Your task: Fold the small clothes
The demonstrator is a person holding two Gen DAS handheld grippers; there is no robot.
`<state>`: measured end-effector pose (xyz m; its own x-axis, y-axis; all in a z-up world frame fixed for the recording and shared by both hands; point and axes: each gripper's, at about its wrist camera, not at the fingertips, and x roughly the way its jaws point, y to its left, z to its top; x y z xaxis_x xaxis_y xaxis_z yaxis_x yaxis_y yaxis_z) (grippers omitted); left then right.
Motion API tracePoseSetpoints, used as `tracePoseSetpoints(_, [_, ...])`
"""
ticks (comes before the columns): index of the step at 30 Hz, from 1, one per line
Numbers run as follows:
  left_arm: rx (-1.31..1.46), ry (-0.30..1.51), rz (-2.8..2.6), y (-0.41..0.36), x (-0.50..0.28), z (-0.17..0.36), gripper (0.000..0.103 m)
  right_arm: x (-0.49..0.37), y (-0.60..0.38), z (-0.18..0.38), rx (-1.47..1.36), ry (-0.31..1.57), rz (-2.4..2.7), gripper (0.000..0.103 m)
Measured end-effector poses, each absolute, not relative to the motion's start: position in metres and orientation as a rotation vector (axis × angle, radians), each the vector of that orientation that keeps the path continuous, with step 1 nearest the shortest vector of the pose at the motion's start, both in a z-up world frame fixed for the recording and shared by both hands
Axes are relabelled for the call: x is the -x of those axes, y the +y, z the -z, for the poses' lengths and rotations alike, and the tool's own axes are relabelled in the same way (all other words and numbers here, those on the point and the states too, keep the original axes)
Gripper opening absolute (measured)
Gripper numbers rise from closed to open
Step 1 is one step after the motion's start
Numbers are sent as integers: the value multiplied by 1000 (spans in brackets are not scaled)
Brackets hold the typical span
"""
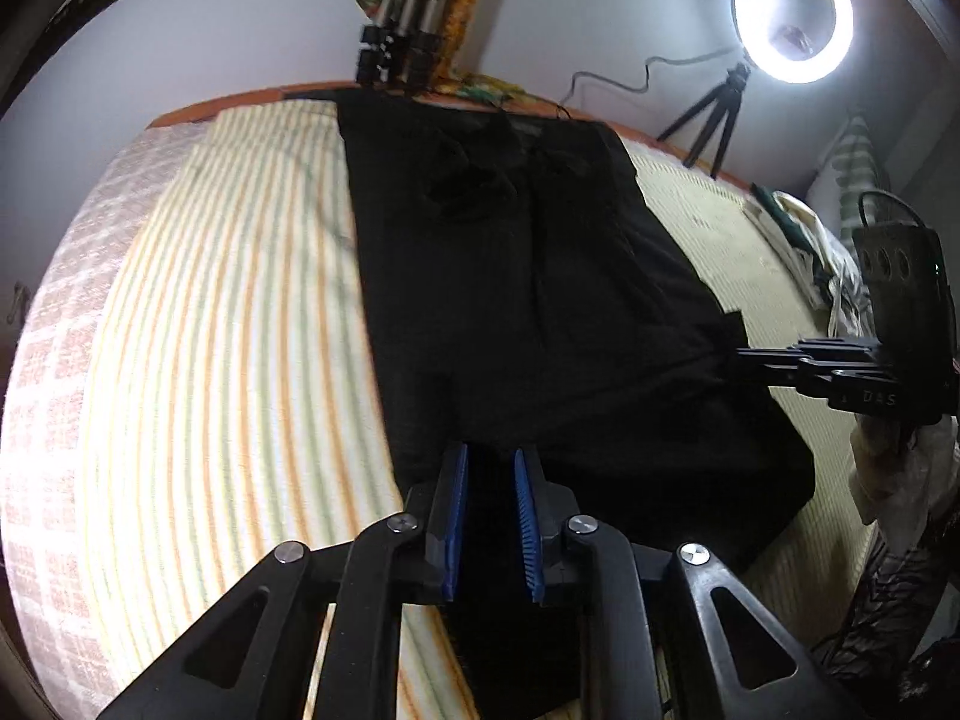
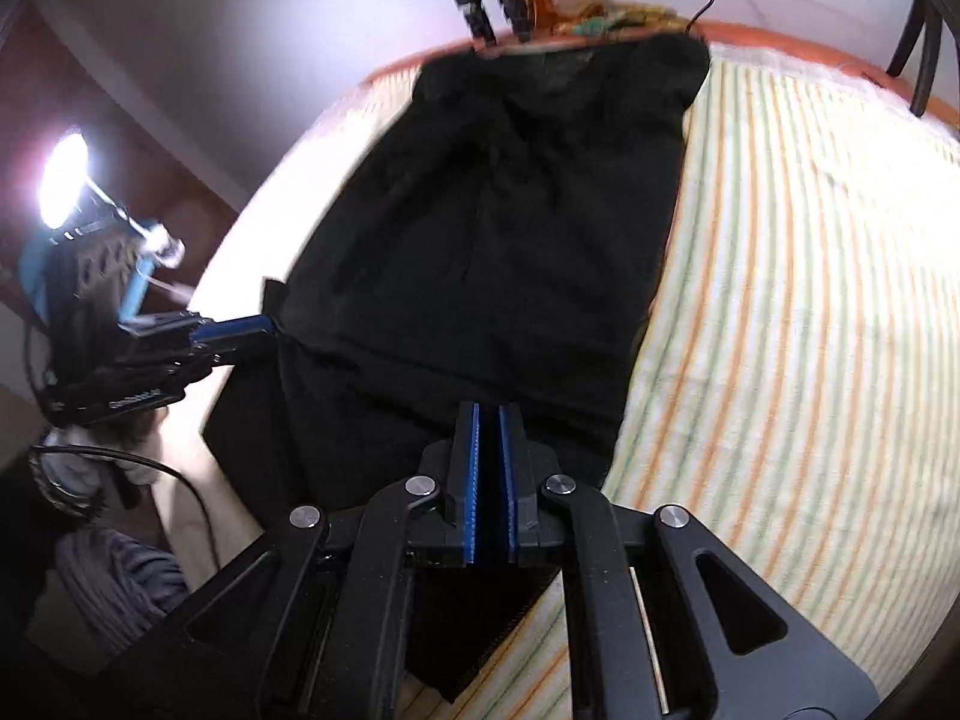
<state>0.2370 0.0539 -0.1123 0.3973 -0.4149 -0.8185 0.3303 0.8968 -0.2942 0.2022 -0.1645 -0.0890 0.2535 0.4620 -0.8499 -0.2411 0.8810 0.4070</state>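
1. Black garment [image 1: 528, 300]: spread flat on the striped bed sheet [image 1: 210, 360], its far edge at the bed's end.
2. Left tool [image 1: 492, 516]: pads narrowly parted, near hem of the garment pinched between them.
3. Right tool [image 2: 487, 474]: nearly closed on the garment's near hem.
4. Ring light [image 1: 792, 12]: whole ring seen only in the left view, beyond the garment.

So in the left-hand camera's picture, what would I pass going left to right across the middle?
Pinkish checked edge of the bed → striped sheet → black garment → the right gripper reaching in at the cloth's edge → the black box mounted on it.
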Motion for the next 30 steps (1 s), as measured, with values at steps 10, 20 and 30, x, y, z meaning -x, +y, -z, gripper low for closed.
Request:
tracePoseSetpoints(10, [79,946,429,67,-283,71,39,-257,-217,65,-253,1093,-429,16])
tracePoseSetpoints(20, [95,946,399,62,-362,73,43,-337,-257,101,-320,1076,-359,35])
tracePoseSetpoints(30, [143,964,378,66,-417,97,45,-412,-275,135,-540,1091,-403,35])
